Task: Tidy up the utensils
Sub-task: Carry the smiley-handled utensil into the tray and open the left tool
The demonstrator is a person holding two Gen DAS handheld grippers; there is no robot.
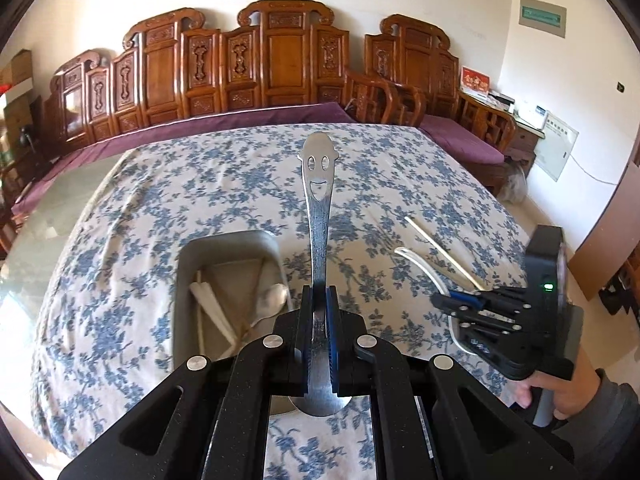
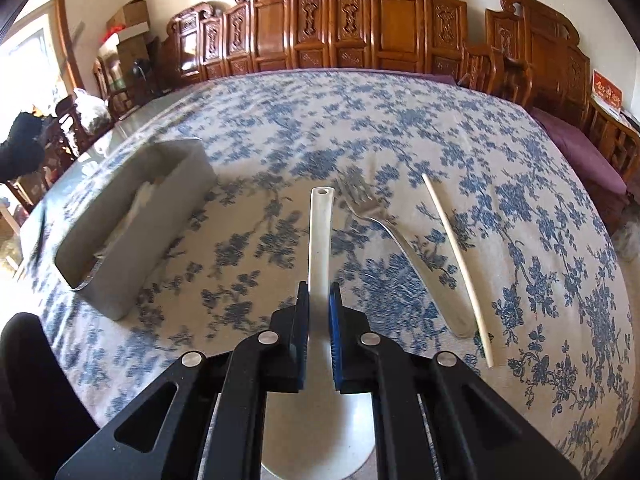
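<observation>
My left gripper (image 1: pixel 320 320) is shut on a steel spoon (image 1: pixel 318 208) with a smiley-face handle end that points away over the table; its bowl shows below the jaws. Just left of it stands the grey utensil box (image 1: pixel 188 256), holding white chopsticks and a metal spoon. My right gripper (image 2: pixel 319 312) is shut on the handle of a white ceramic spoon (image 2: pixel 320 224), whose bowl lies under the jaws. In the left wrist view the right gripper (image 1: pixel 444 300) appears at the right, clamped on the white spoon (image 1: pixel 420 264). A metal fork (image 2: pixel 384 232) and a white chopstick (image 2: pixel 456 264) lie to the right.
The table wears a blue-flowered cloth (image 2: pixel 280 128). A carved wooden bench (image 1: pixel 260 68) with purple cushions runs along the far side. A person's hand in a grey sleeve (image 1: pixel 560 396) holds the right gripper. The grey box (image 2: pixel 132 220) stands left of the white spoon.
</observation>
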